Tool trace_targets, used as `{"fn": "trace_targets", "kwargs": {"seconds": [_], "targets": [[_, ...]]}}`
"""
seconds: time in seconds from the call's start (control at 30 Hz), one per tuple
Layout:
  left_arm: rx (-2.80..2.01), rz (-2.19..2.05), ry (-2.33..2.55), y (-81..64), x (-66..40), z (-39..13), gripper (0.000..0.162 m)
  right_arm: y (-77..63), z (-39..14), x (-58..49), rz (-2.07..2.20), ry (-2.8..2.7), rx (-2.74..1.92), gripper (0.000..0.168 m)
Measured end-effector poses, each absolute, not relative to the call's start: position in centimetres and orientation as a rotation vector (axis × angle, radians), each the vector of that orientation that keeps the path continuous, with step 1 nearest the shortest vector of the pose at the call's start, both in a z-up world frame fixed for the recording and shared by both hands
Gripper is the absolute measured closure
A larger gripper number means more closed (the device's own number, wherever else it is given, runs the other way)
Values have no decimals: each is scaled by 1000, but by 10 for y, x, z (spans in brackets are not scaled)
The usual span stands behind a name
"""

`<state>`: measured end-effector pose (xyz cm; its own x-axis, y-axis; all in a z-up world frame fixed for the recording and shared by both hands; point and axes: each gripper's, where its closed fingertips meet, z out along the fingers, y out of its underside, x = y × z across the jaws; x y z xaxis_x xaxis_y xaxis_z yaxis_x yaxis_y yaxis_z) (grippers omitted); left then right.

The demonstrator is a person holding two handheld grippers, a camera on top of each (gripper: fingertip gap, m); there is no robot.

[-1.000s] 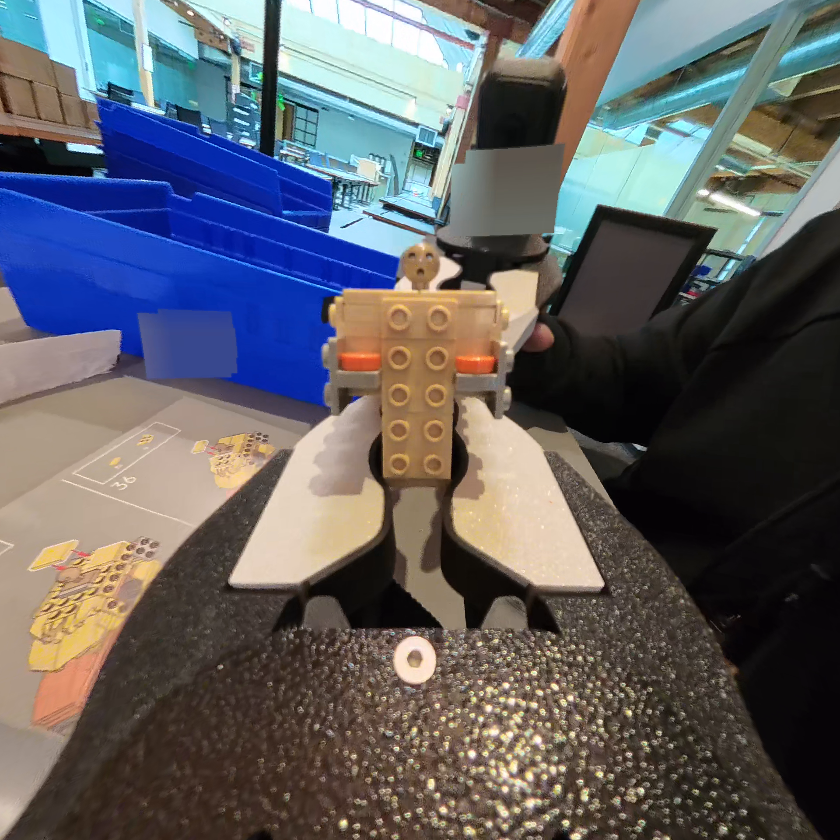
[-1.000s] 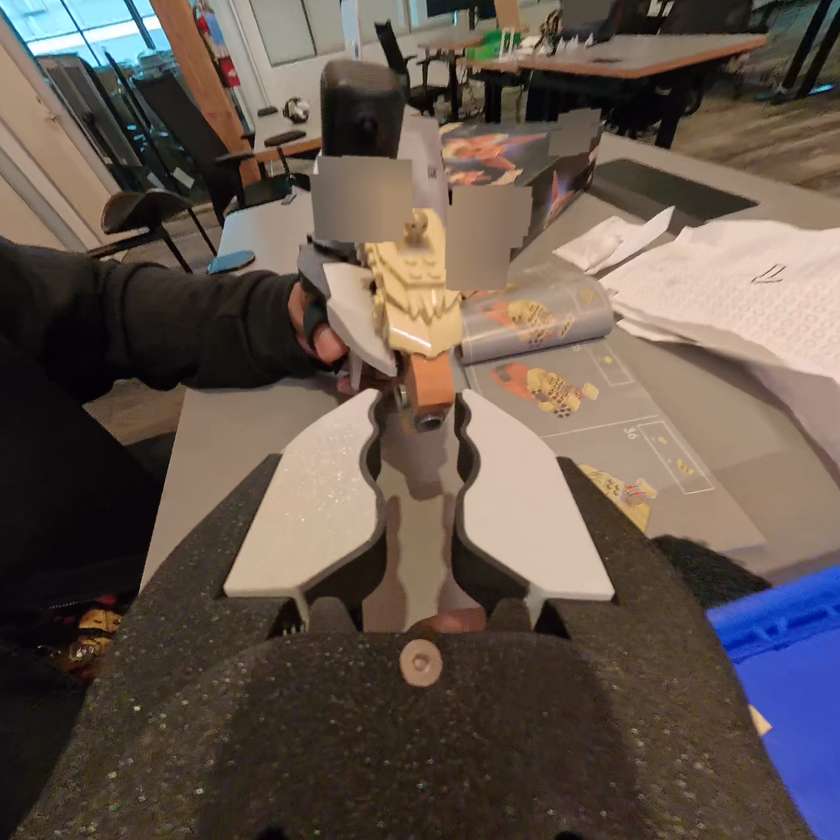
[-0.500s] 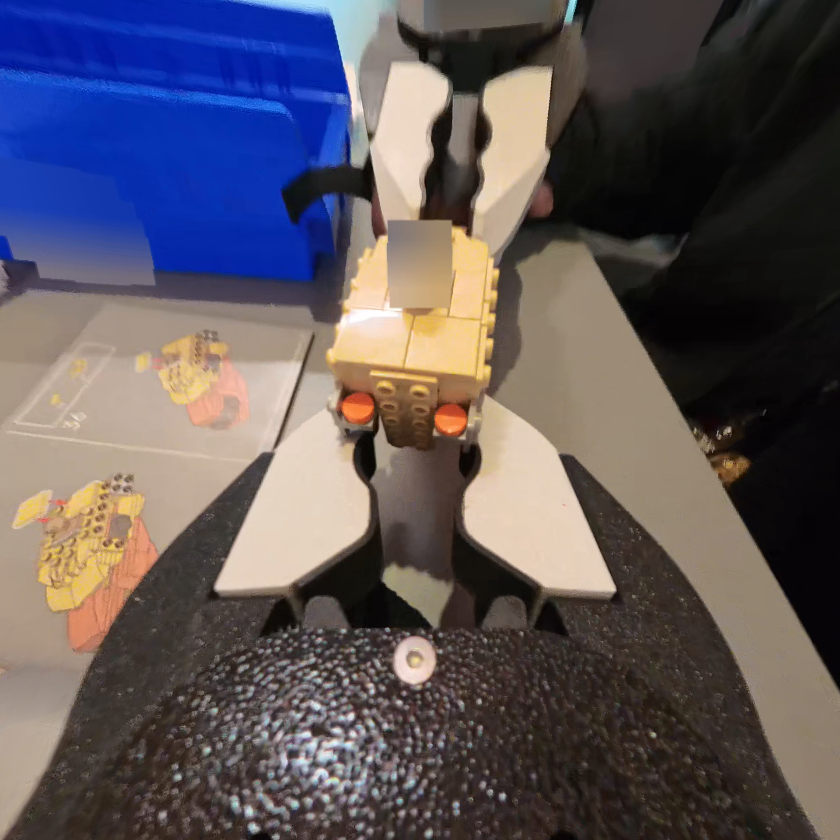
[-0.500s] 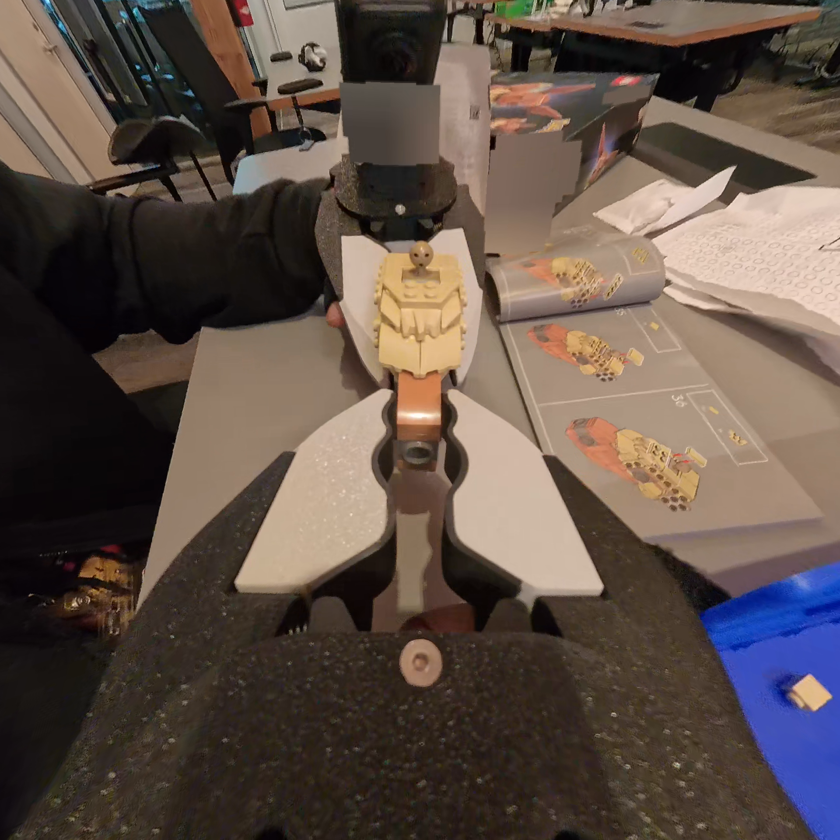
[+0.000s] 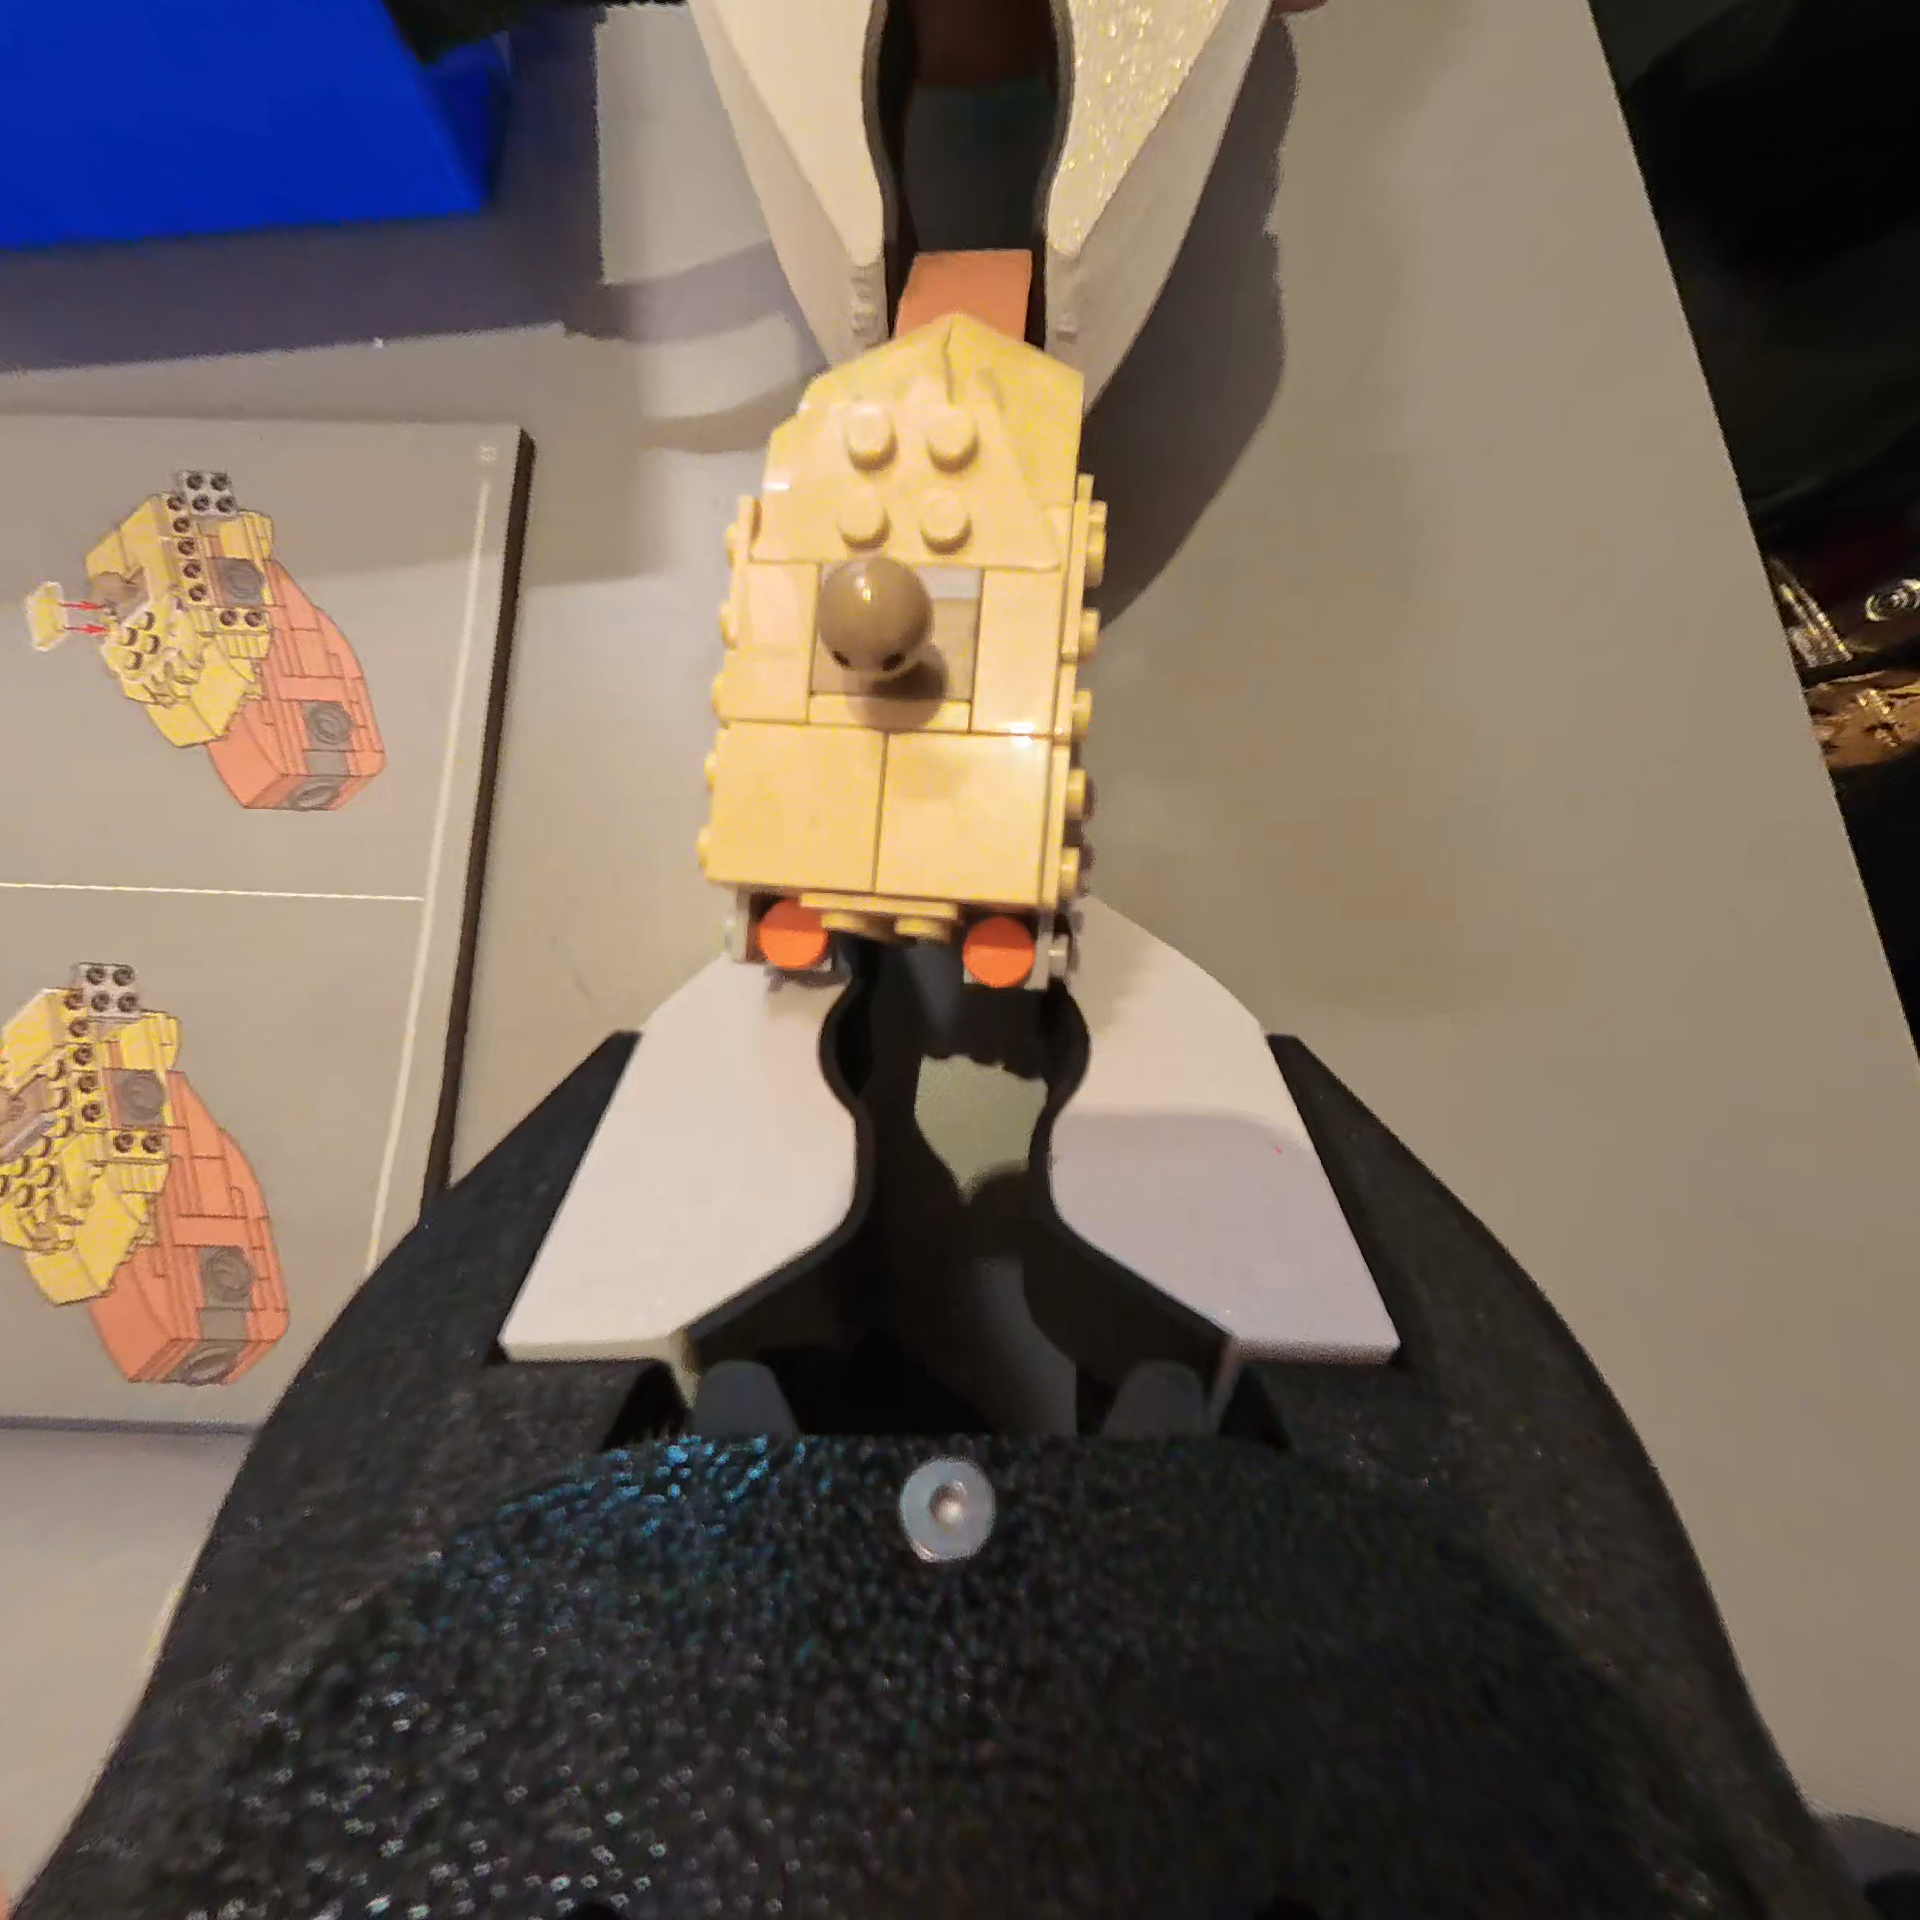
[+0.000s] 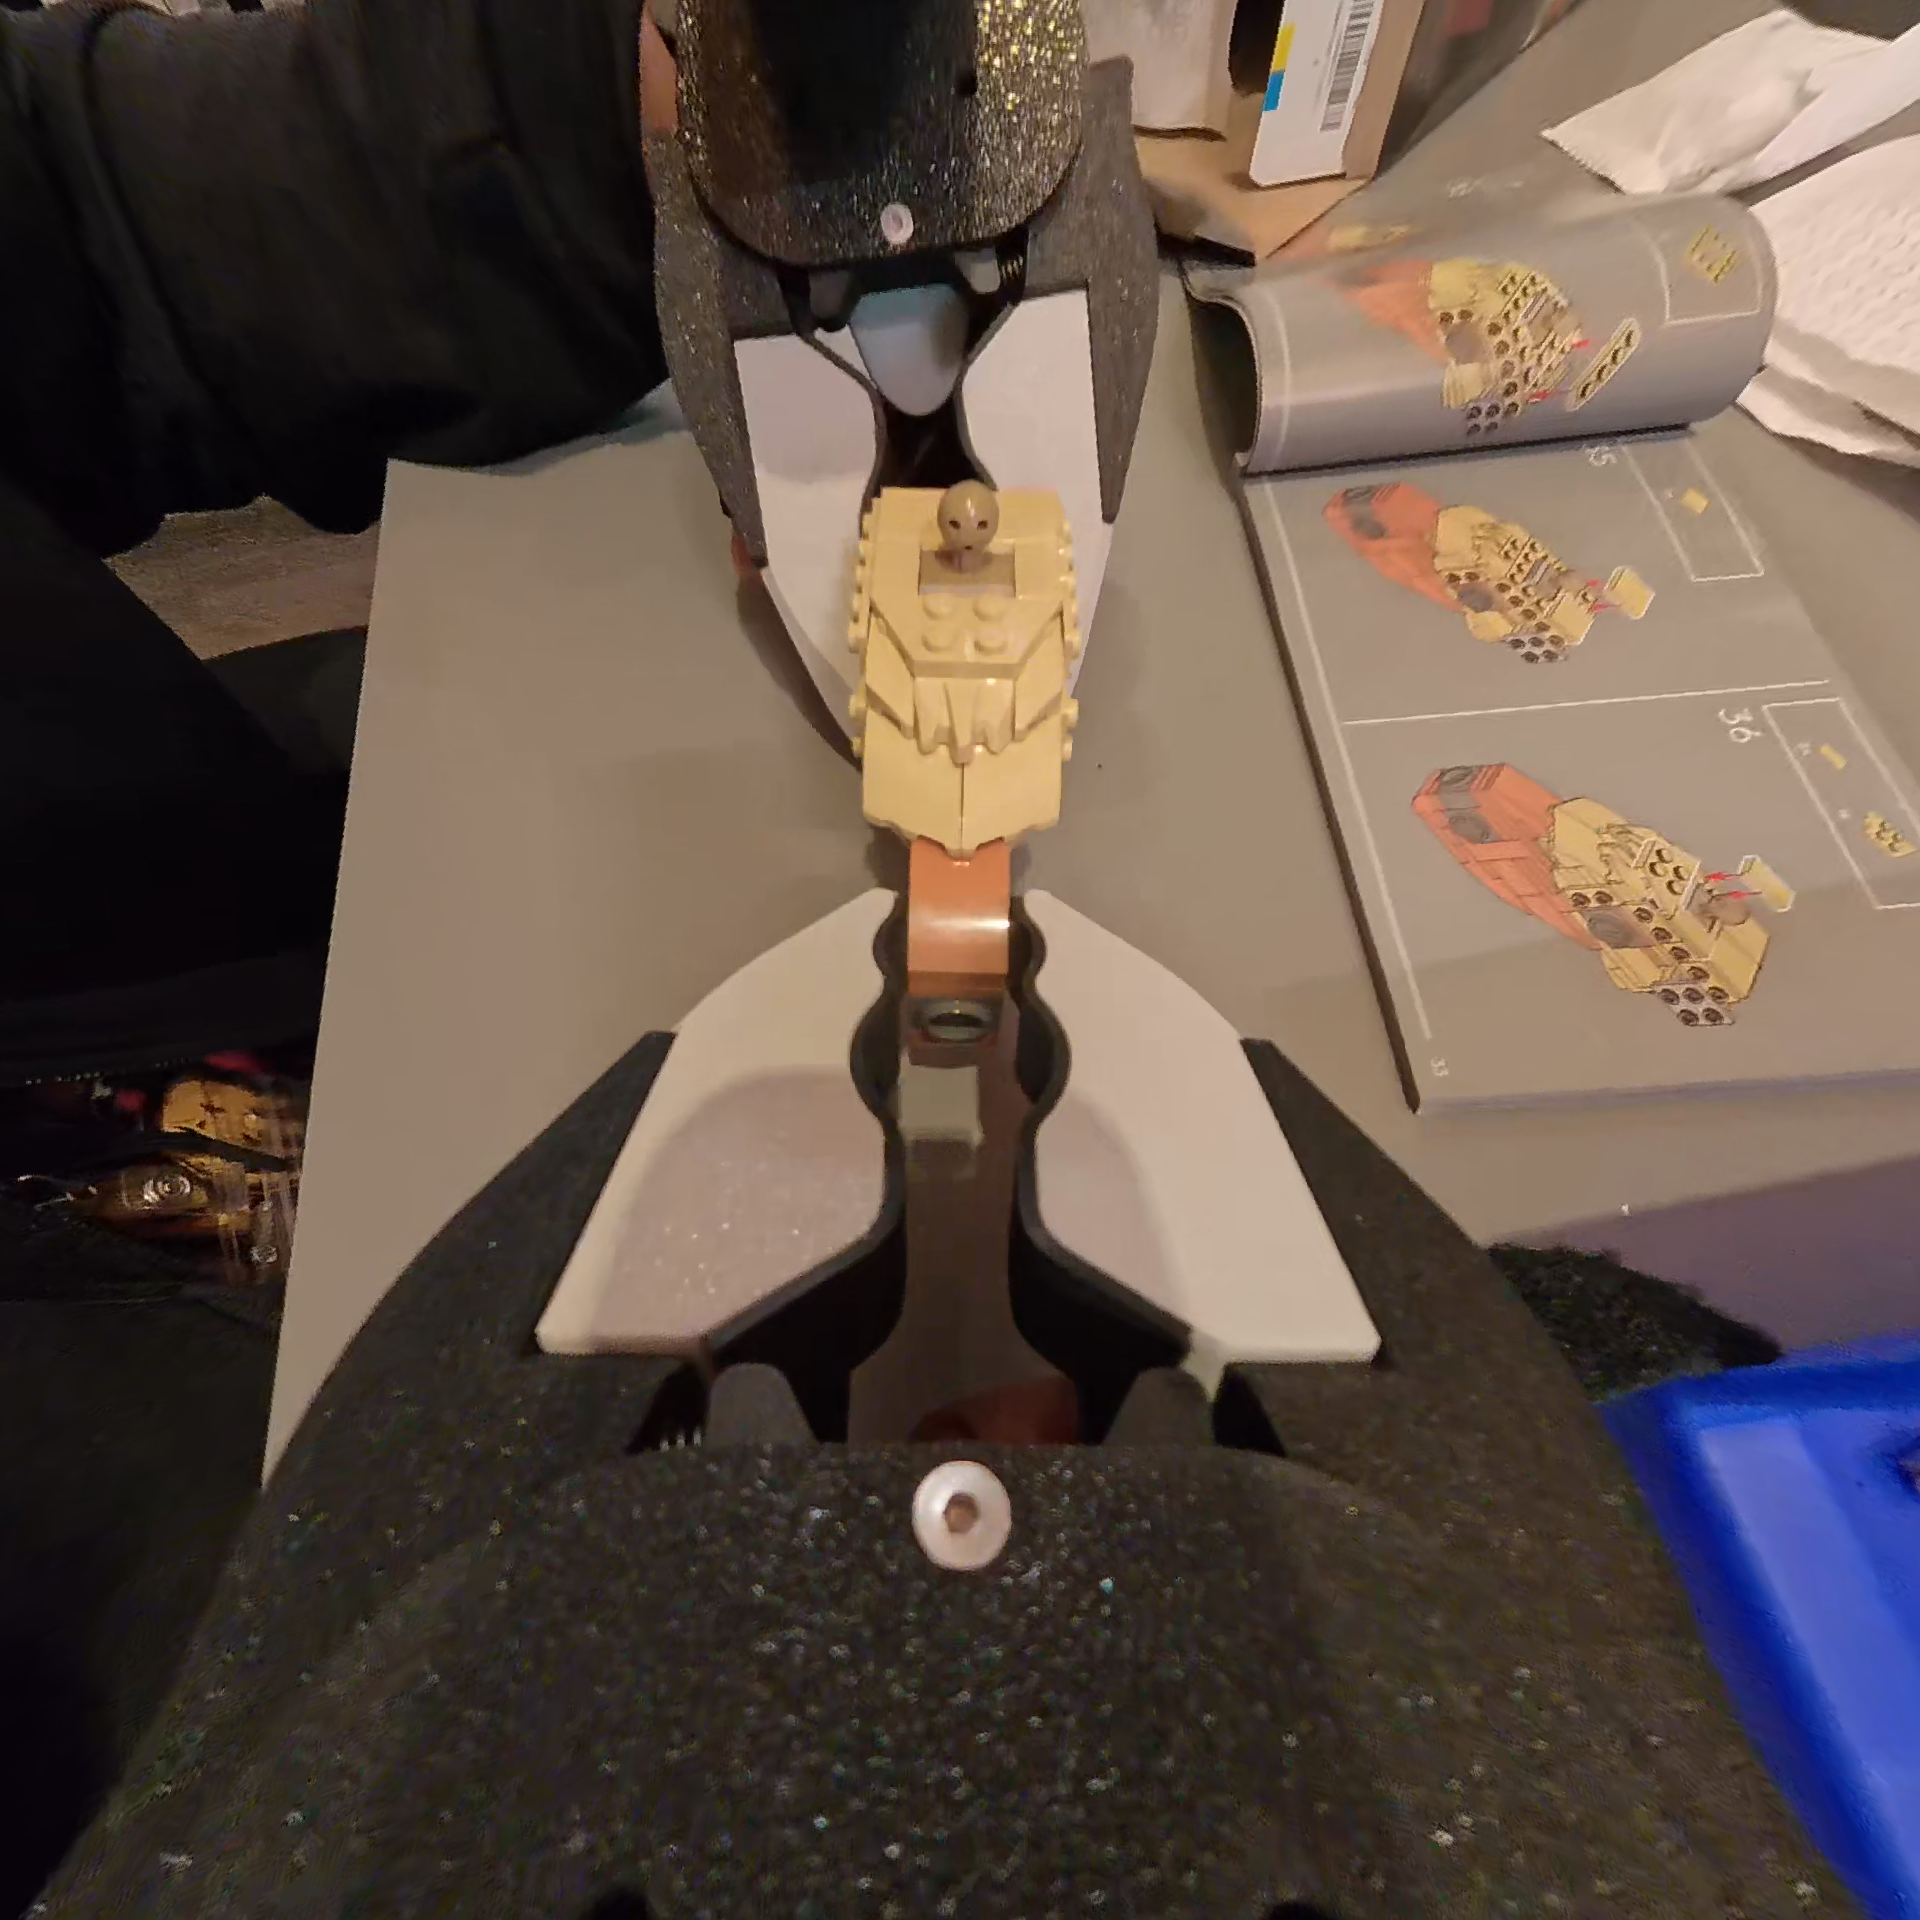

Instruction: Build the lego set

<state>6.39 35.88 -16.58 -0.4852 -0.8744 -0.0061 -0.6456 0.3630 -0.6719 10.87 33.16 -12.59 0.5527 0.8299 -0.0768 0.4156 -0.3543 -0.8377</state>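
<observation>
A grey desk point(image 6: 582, 790) carried the work, with dark seating and clutter off its near edge. The left gripper point(image 5: 902, 966) had its fingers point(image 5: 727, 1049) closed in on the tan end of the lego model point(image 5: 899, 665), beside the two orange round studs point(image 5: 795, 932). Facing it from the other side, the right gripper point(image 6: 956, 977) had its fingers point(image 6: 1132, 997) pinched shut on the brown nose point(image 6: 956, 930) of the same model, so both held it between them just above the desk; whether it touched the surface could not be told. A grey-brown ball knob point(image 5: 871, 623) stood on top of the model behind a patch of four studs. Further out, an open instruction booklet point(image 6: 1558, 748) lay on the desk next to the model, its pages showing tan and orange building steps, one page curled over. White paper point(image 6: 1829, 260) lay past it, and a blue bin point(image 6: 1787, 1538) sat at the near right corner.
</observation>
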Motion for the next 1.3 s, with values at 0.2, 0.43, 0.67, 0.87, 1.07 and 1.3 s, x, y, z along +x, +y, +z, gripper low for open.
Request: {"fn": "trace_targets", "kwargs": {"seconds": [0.2, 0.43, 0.67, 0.87, 1.07, 1.3], "targets": [[-1343, -808, 2305, 369, 47, -166, 128, 329, -130, 111, 645, -1031, -1983, 151], [-1378, -779, 2354, 375, 23, -164, 123, 326, -133, 112, 668, -1066, -1979, 151], [-1367, -920, 2180, 387, 19, -131, 124, 322, -119, 124, 660, -1076, -1880, 143], [-1267, -989, 1797, 420, 54, -83, 123, 313, -97, 144, 612, -1103, -1680, 142], [-1240, -912, 1518, 456, 98, -61, 121, 315, -97, 163, 529, -1083, -1594, 143], [-1427, -825, 1621, 456, 143, -103, 125, 323, -100, 168, 614, -949, -1699, 145]]}}
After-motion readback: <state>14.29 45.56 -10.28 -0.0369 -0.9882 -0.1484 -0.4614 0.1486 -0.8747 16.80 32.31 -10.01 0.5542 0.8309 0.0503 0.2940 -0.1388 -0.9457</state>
